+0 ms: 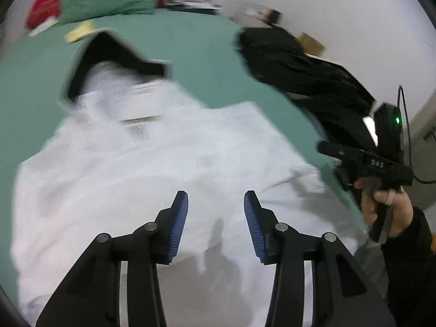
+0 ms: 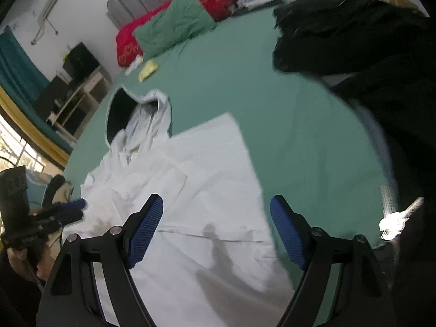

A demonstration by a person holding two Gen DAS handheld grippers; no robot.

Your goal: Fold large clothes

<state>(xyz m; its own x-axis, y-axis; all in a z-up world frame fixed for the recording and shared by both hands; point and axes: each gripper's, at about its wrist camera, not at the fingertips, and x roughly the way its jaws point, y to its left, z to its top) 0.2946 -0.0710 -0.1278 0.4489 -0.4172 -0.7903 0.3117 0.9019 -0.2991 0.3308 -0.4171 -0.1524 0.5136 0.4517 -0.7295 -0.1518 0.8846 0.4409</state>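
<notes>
White hoodie point(image 2: 174, 190) lies on green bed point(image 2: 272, 95) — both hand-held grippers empty

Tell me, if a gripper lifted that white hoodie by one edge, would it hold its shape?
Probably not. The white hoodie lies creased and folded over itself on the green bed sheet, so it looks floppy. Its hood slumps, so expect sagging and unfolding.

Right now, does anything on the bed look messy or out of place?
The black clothes lie in a crumpled heap at the far right of the green sheet, unfolded. The white hoodie lies spread flat; nothing looks spilled or damaged.
</notes>
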